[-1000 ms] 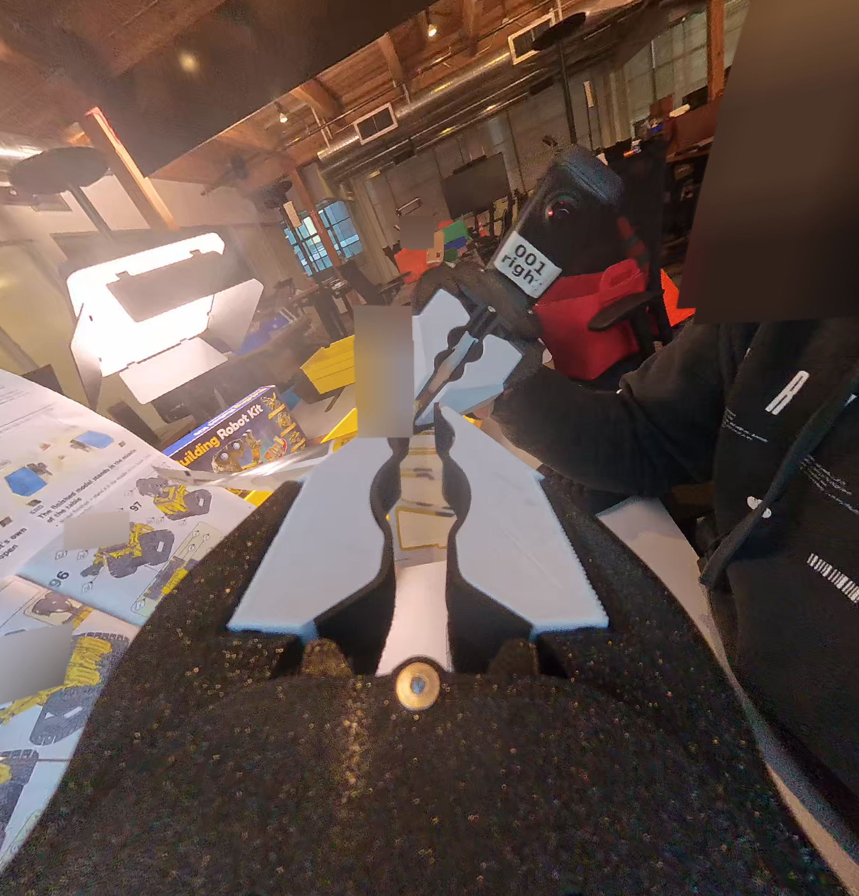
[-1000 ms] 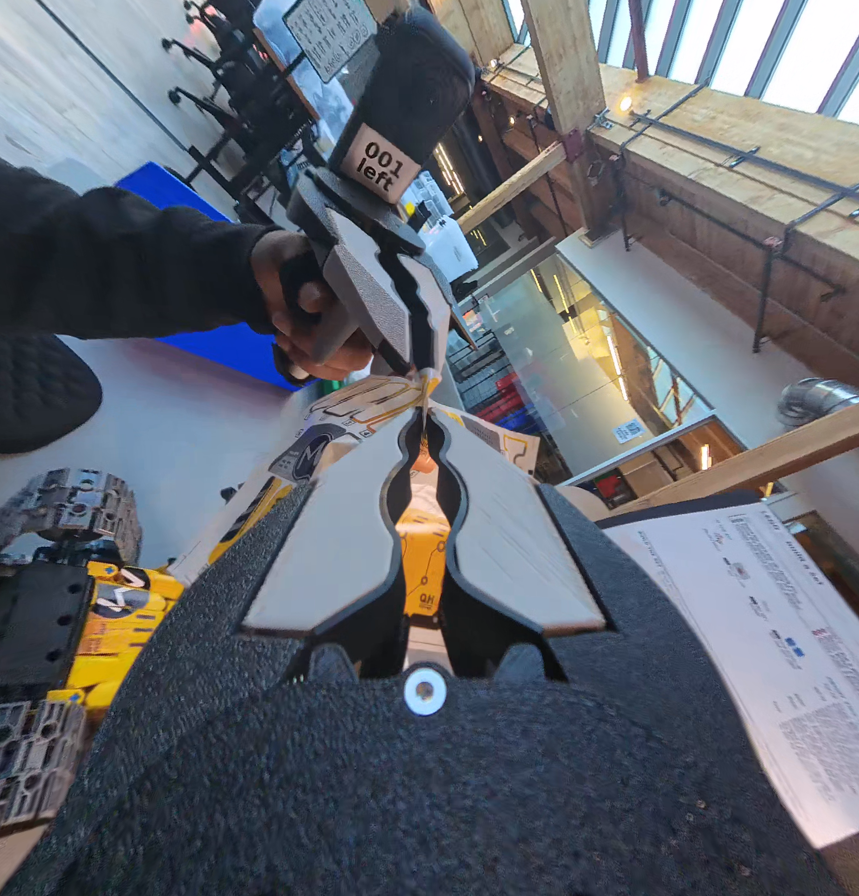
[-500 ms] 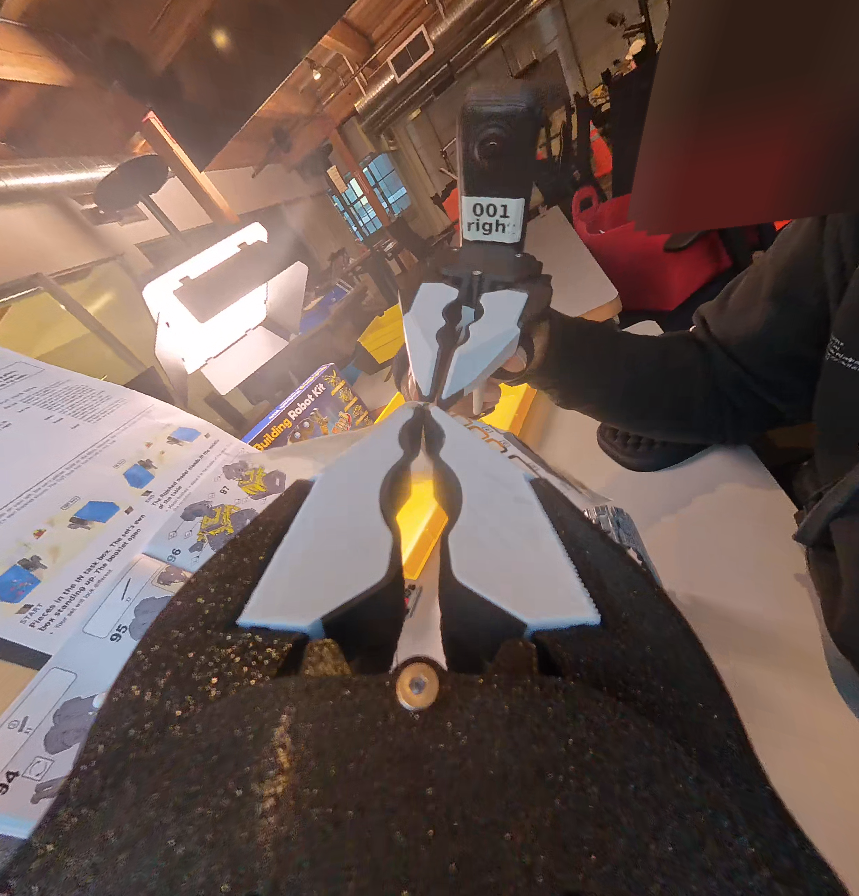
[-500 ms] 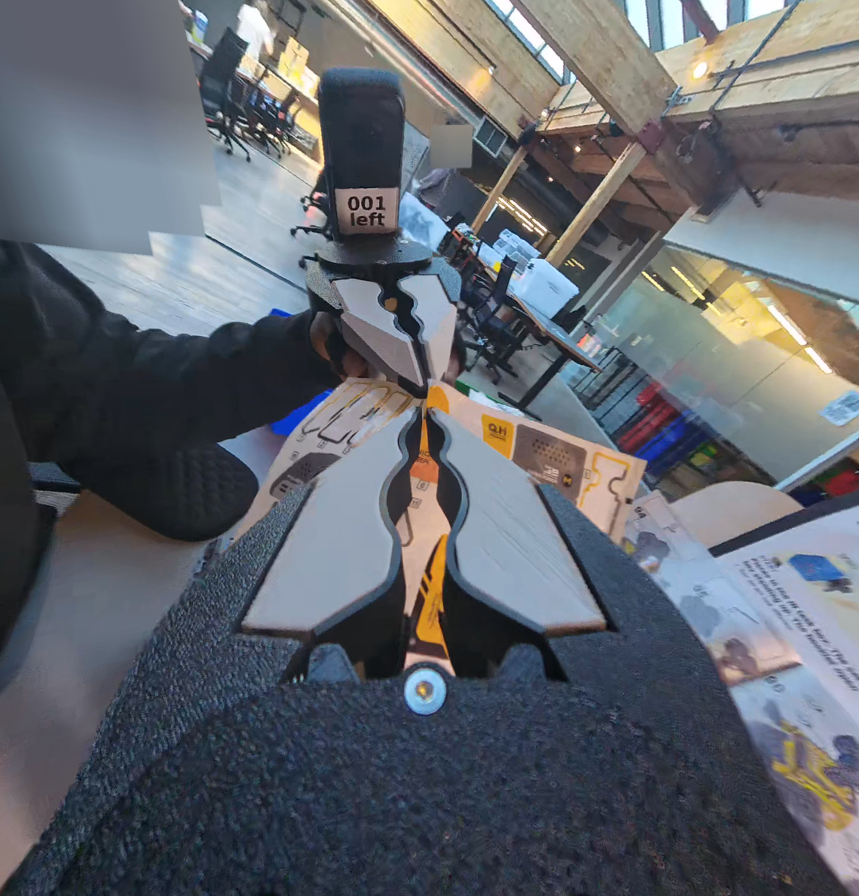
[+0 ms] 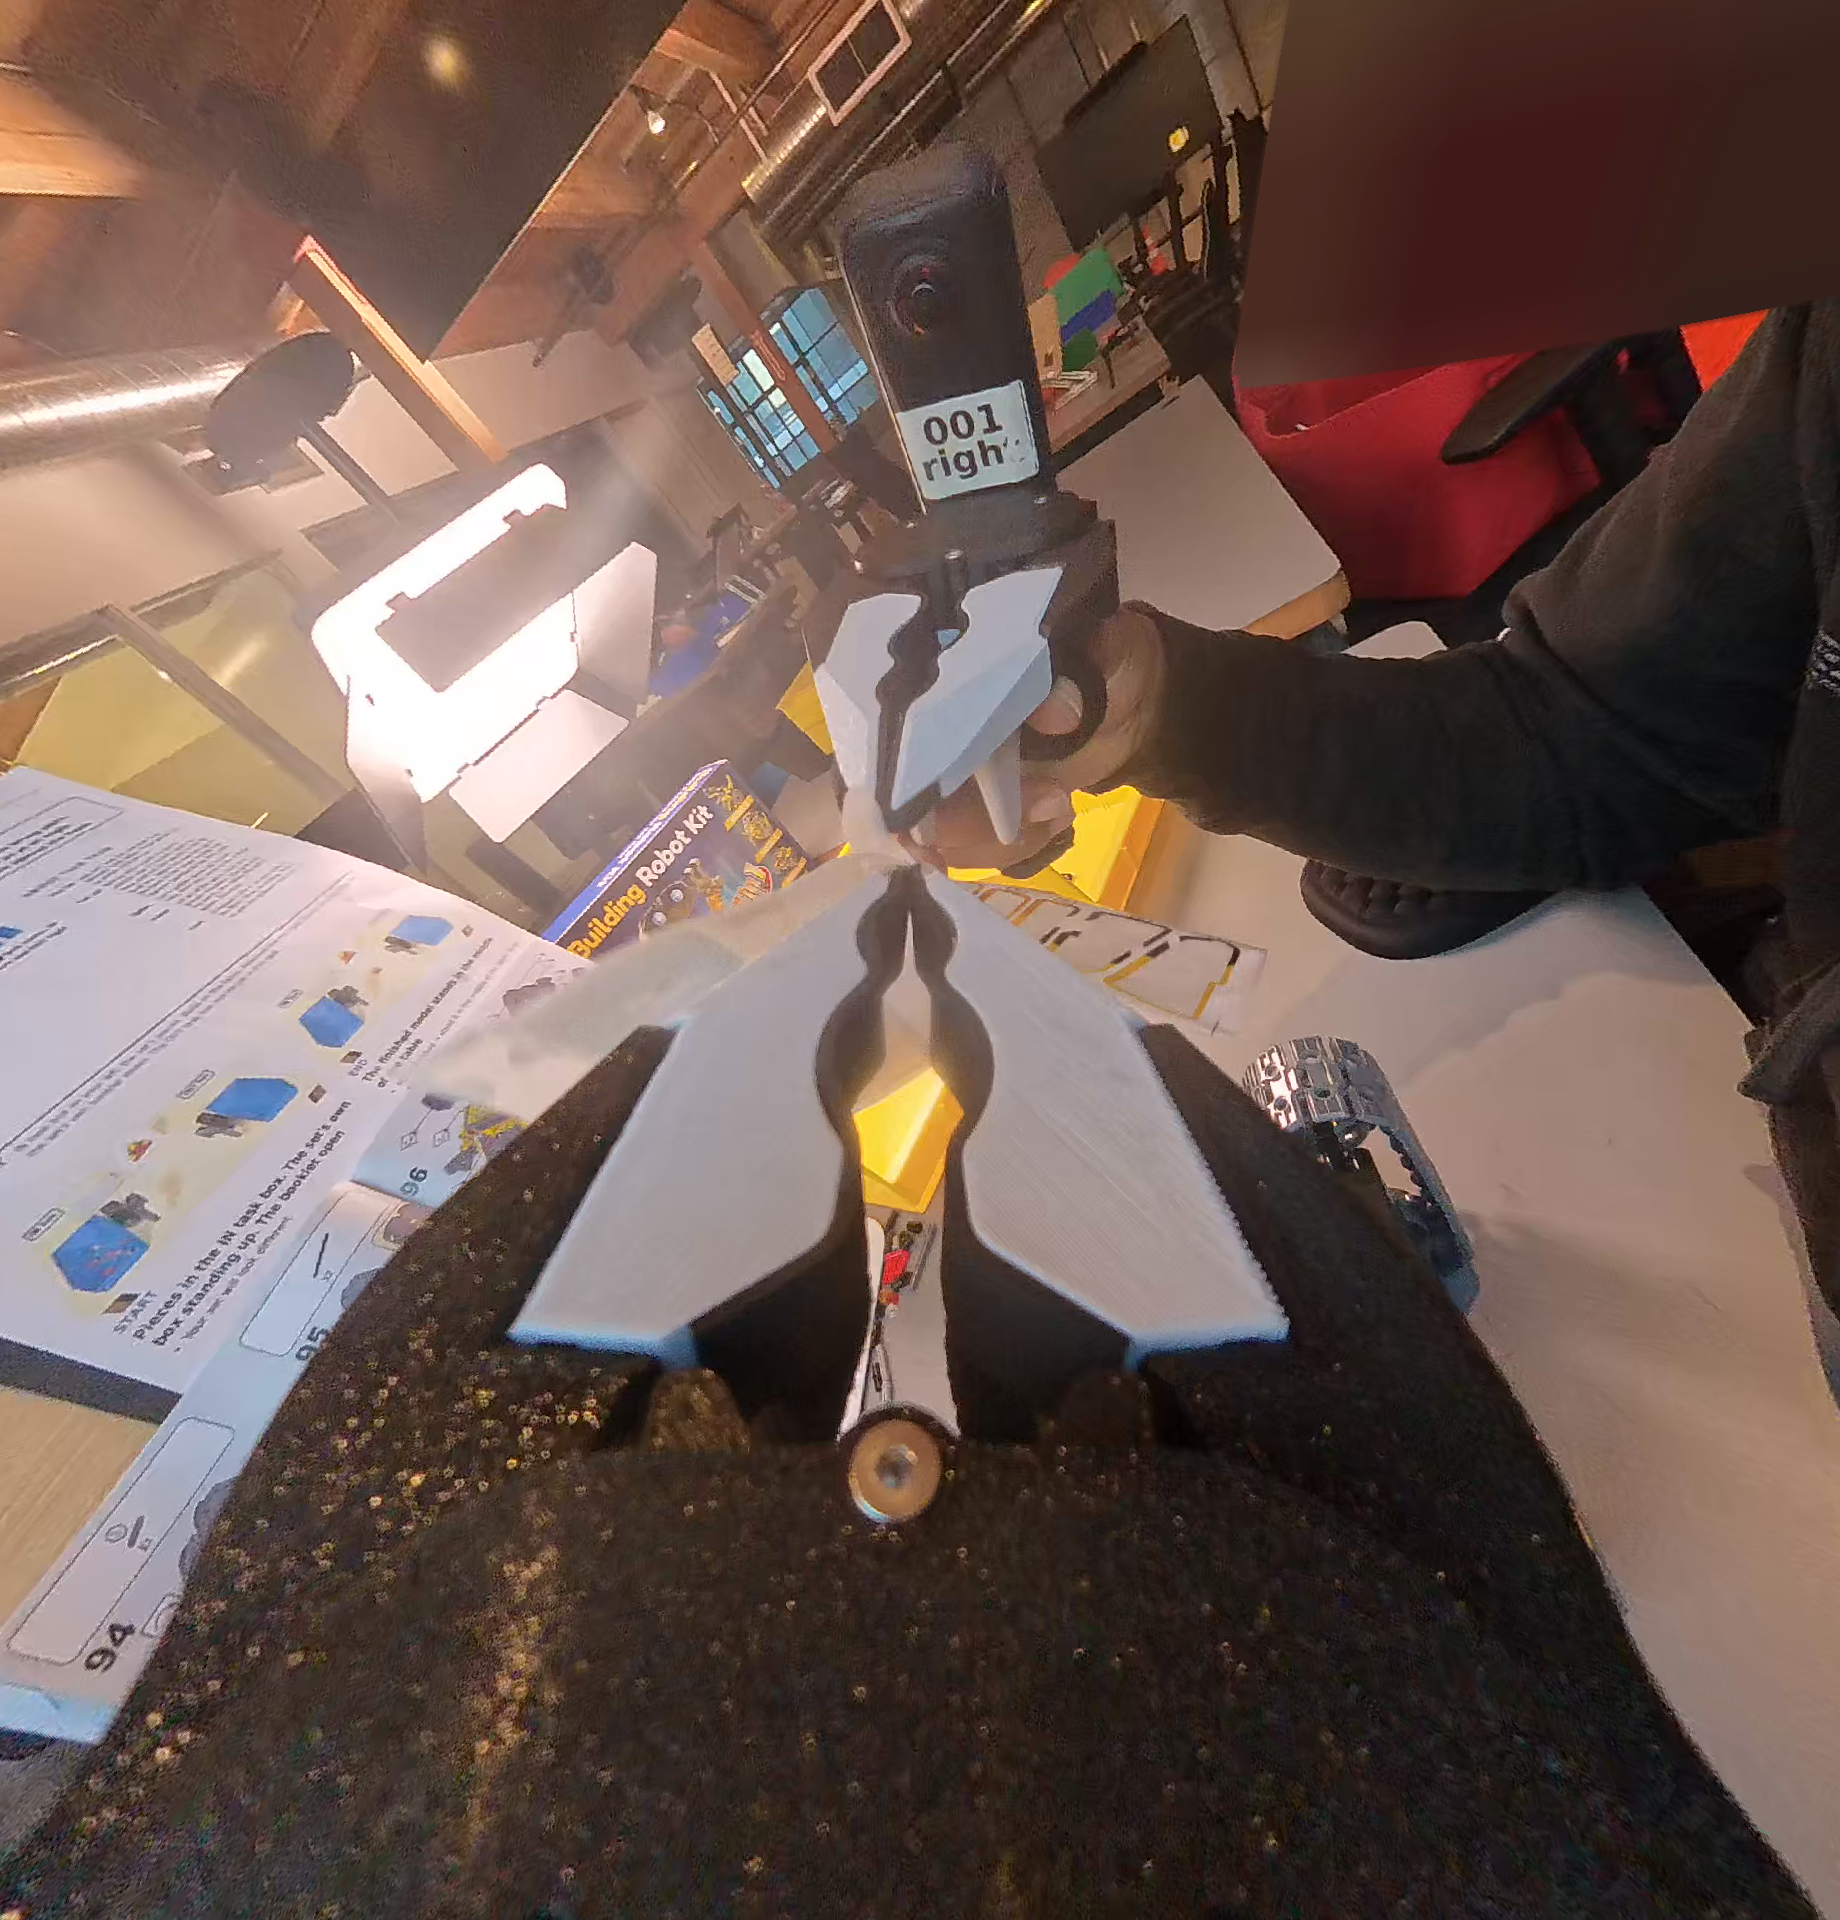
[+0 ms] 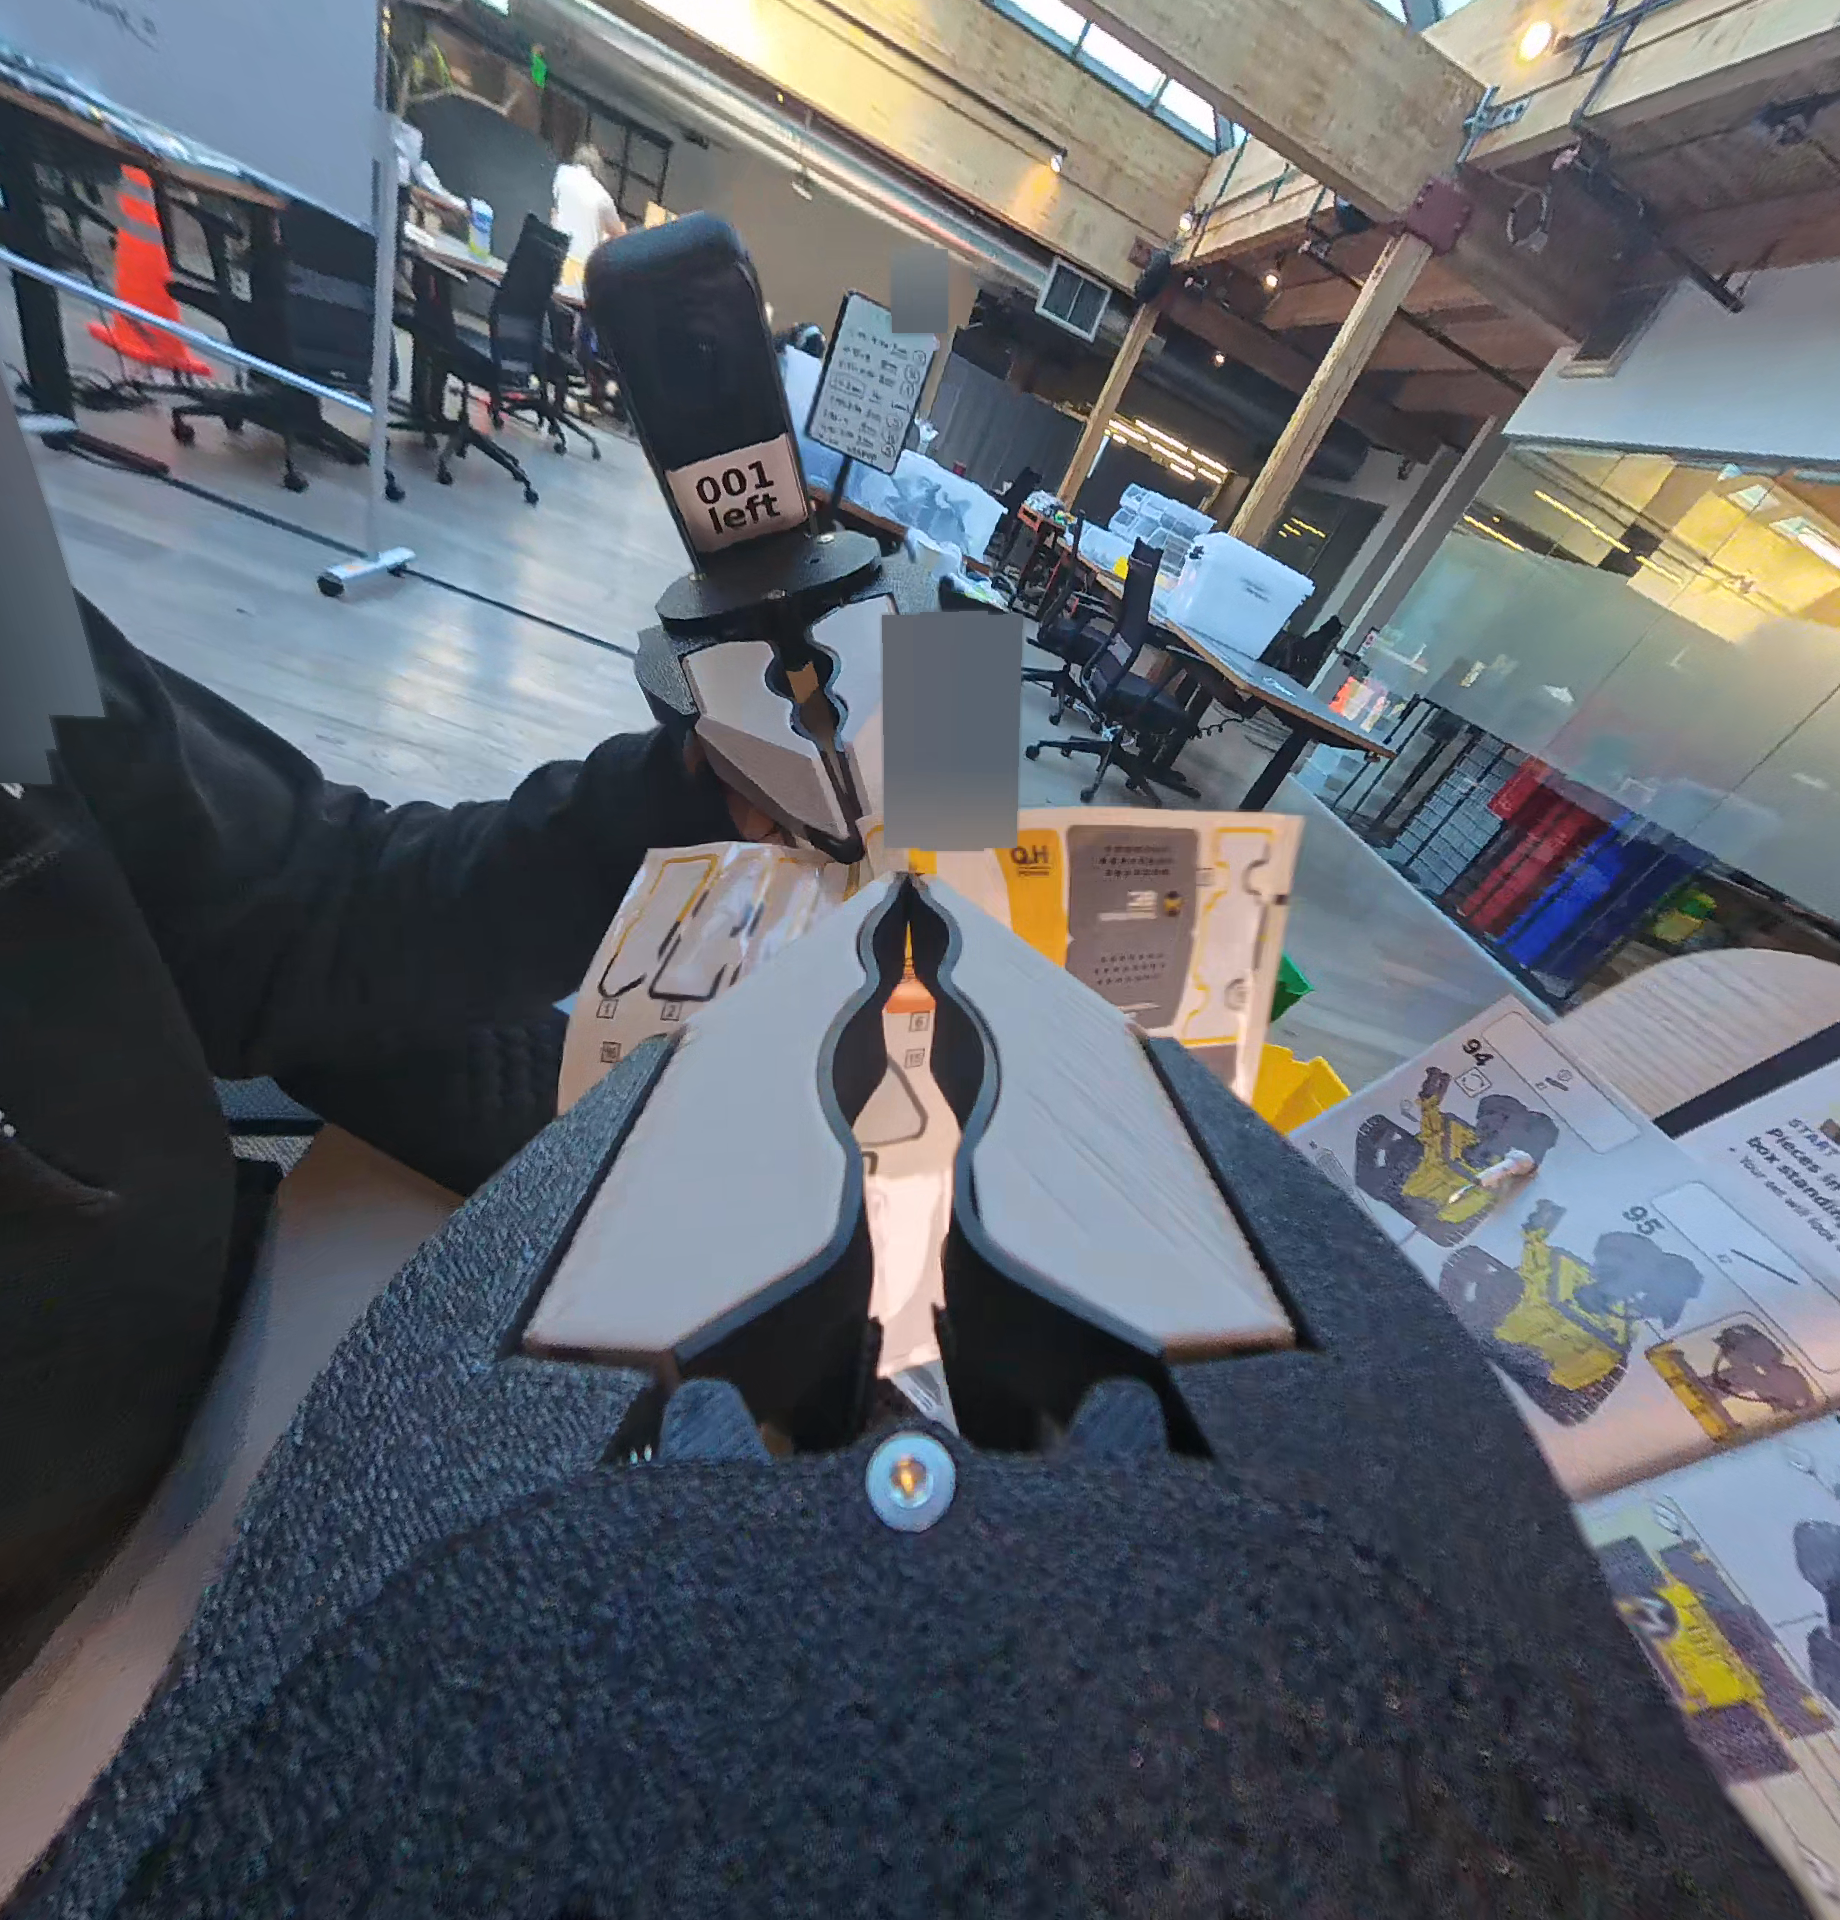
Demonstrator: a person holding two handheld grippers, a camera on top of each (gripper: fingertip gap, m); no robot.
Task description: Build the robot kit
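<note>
Two hand-held grippers tip to tip over a table [image 5: 1622,1299], both pinching one sticker sheet [image 6: 1134,914].

Left gripper [image 5: 907,879]: jaws clenched, tips meeting at 12 o'clock in left wrist view, nipped on sheet's near edge. Pale blurred film trailing from tips toward 9 o'clock; unclear whether backing or peeled layer.

Right gripper [image 6: 907,881]: jaws likewise clenched, tips closed on sheet's top edge at 12 o'clock in right wrist view. Opposite gripper's tips touching sheet just beside, at approx 11 o'clock.

Sheet: white w/ yellow & grey printed shapes, held up off table, roughly upright, long axis running 9 to 3 in right wrist view. Pinch points almost touching, neither gripper nearer than the other. Most of sheet spreading toward 3 o'clock of the pinch.

Around: open instruction booklet [image 5: 168,987] at 9 o'clock in left wrist view, blue kit box [image 5: 687,873] at 11, grey tracked model [image 5: 1342,1091] at 3, yellow bin [image 5: 1092,842] behind sheet. Dark sleeve [image 5: 1415,727] behind the right unit.
</note>
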